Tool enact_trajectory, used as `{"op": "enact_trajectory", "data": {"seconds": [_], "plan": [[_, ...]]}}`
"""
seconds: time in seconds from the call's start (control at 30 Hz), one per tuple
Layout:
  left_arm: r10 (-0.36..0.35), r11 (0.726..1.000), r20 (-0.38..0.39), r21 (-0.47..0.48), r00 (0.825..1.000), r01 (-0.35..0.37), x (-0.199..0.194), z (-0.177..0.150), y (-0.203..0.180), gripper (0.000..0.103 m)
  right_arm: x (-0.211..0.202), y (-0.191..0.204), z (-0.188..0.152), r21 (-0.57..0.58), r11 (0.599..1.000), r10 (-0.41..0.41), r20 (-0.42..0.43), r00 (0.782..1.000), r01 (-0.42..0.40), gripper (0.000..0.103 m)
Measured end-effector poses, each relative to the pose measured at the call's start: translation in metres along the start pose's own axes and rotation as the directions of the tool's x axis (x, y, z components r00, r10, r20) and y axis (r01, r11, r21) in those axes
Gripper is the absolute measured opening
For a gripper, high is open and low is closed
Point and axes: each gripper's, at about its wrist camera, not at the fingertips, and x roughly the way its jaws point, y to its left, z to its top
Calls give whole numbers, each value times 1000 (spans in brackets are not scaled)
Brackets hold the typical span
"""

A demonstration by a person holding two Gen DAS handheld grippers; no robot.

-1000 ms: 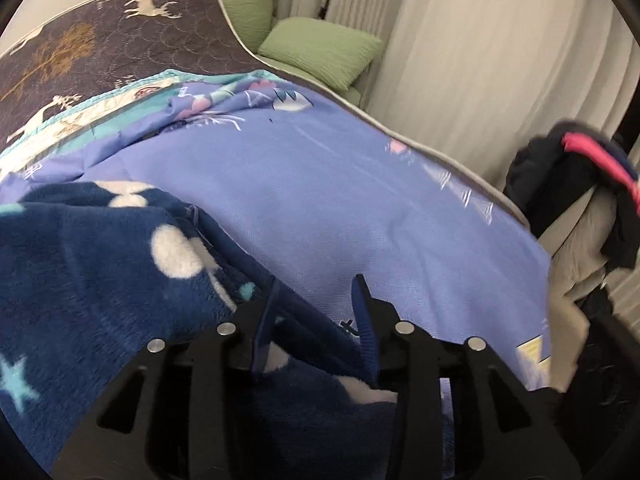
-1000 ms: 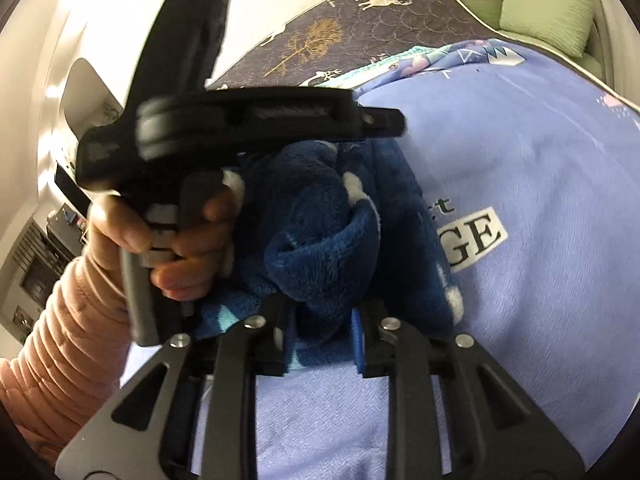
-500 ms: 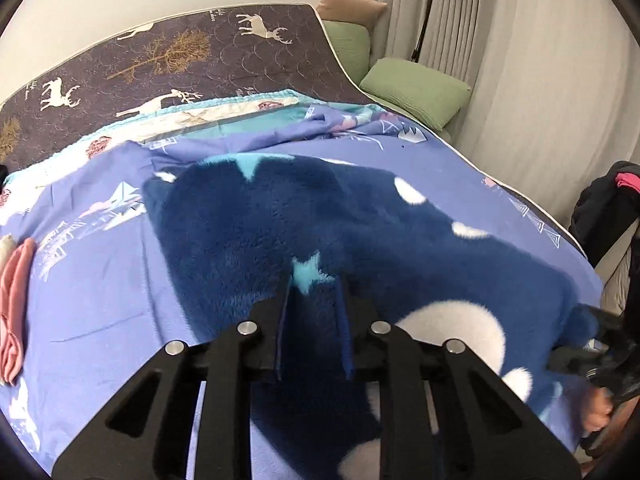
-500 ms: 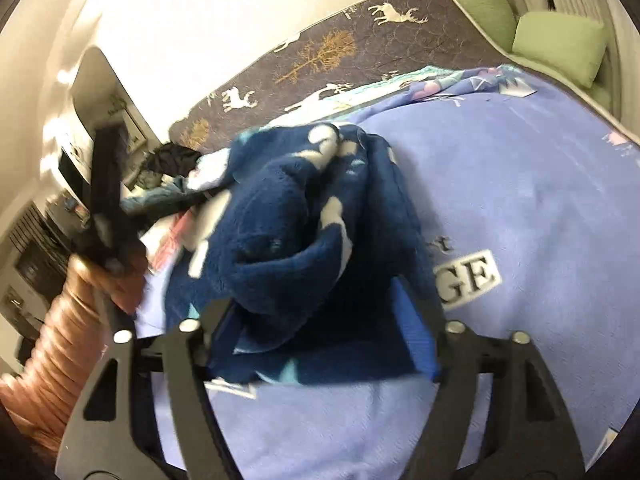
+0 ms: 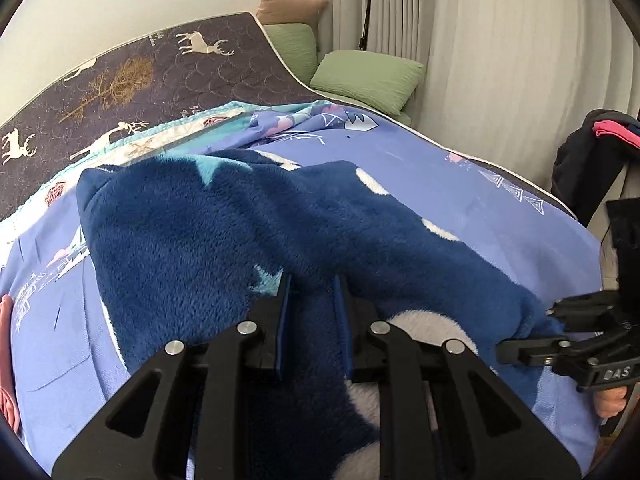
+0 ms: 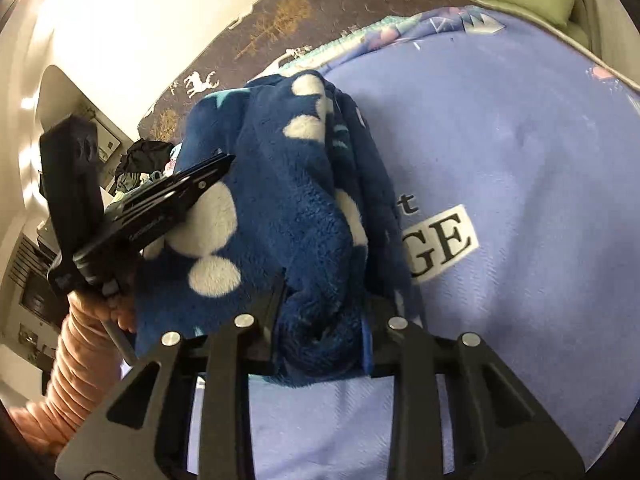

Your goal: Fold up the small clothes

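A dark blue fleece garment (image 5: pixel 200 232) with white dots and teal stars lies stretched over the purple bedsheet (image 5: pixel 400 168). My left gripper (image 5: pixel 312 284) is shut on a fold of it at the near edge. In the right wrist view the fleece (image 6: pixel 288 184) is bunched upward, and my right gripper (image 6: pixel 322 300) is closing, its jaws pressing a thick fold between them. The left gripper (image 6: pixel 180 192) shows there at the left, held by a hand in a pink sleeve (image 6: pixel 68 360). The right gripper (image 5: pixel 560 344) appears at the garment's right end.
A dark mattress cover with deer (image 5: pixel 140 76) stands behind the sheet. Green pillows (image 5: pixel 366 76) sit at the back by the curtain. Dark clothes (image 5: pixel 588 160) hang at the right, and a pink garment (image 5: pixel 6 360) lies at the left edge.
The left gripper swung across over the fleece and closed on a fold. The right gripper opened wide, then closed on the bunched fleece. The garment now spreads between the two.
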Motion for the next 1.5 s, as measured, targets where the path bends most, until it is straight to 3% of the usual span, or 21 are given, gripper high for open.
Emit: {"op": "enact_trajectory", "data": {"seconds": [0.17, 0.23, 0.27, 0.33, 0.4, 0.47, 0.53, 0.63, 0.7, 0.8, 0.9, 1.0, 1.07, 1.17, 1.2, 1.27, 1.3, 1.33, 1.37, 1.43, 1.5], "plan": [[-11, 998, 10, -58, 1000, 12, -9, 2, 10, 20, -27, 23, 12, -66, 998, 5, 93, 996, 1, 20], [-54, 993, 37, -101, 998, 58, -23, 9, 14, 25, -47, 35, 14, -109, 994, 20, 153, 988, -3, 19], [-83, 989, 50, -115, 995, 89, -29, 11, 15, 32, -53, 39, 14, -131, 991, 2, 172, 985, 20, 19], [-125, 983, 68, -127, 990, 133, -38, 14, 16, 35, -50, 36, 10, -154, 981, -91, 176, 980, 119, 19], [-119, 987, 51, -100, 992, 123, -30, 10, 13, 35, -27, 15, 1, -123, 975, -173, 109, 979, 186, 20], [-56, 998, 39, -15, 998, 57, -9, -5, -2, 36, -8, -3, -8, -60, 988, -139, 21, 990, 140, 24], [36, 999, 57, 32, 998, -38, -1, -12, -16, 34, -16, -2, -7, -69, 989, -129, 60, 990, 133, 32], [39, 999, 46, 25, 998, -40, -1, -7, -17, 33, -41, 6, 7, -109, 973, -186, 137, 973, 202, 44], [32, 999, 52, 25, 998, -33, -1, -8, -13, 33, -63, 11, 25, -99, 981, -145, 209, 967, 168, 41], [36, 999, 63, 16, 997, -37, 0, -8, -12, 33, -70, 31, 55, -173, 980, -53, 234, 971, 95, 26], [42, 999, 73, 14, 996, -43, -3, -12, -13, 33, -36, 48, 91, -253, 966, -6, 178, 984, 51, 11], [44, 999, 79, 7, 996, -45, -5, -14, -12, 34, 13, 53, 127, -249, 968, 26, 64, 998, -9, 11], [49, 999, 84, 10, 995, -50, -7, -16, -13, 34, 52, 46, 148, -211, 978, -1, 5, 1000, 2, 11], [55, 998, 91, 9, 994, -56, -8, -19, -14, 34, 123, 23, 164, -149, 989, -46, -197, 979, 16, 7], [58, 998, 90, 6, 994, -59, -7, -19, -14, 34, 141, 6, 163, -61, 998, 1, -249, 969, -16, 7], [52, 999, 98, 8, 994, -53, -10, -21, -15, 34, 133, -8, 173, 19, 995, 96, -225, 970, -94, 7], [52, 999, 102, 12, 993, -53, -11, -22, -15, 34, 120, -17, 180, 51, 989, 144, -160, 977, -137, 14], [48, 999, 106, 11, 993, -50, -12, -23, -15, 34, 108, -26, 186, 60, 990, 135, -99, 986, -130, 35], [43, 999, 107, 4, 993, -44, -12, -23, -15, 34, 104, -33, 188, 61, 992, 118, -69, 991, -114, 48], [42, 999, 107, 3, 993, -42, -13, -23, -15, 34, 106, -46, 194, 59, 992, 118, -79, 990, -114, 54], [44, 999, 108, 5, 993, -45, -13, -23, -16, 34, 126, -56, 193, 89, 977, 205, -176, 963, -192, 57]]}}
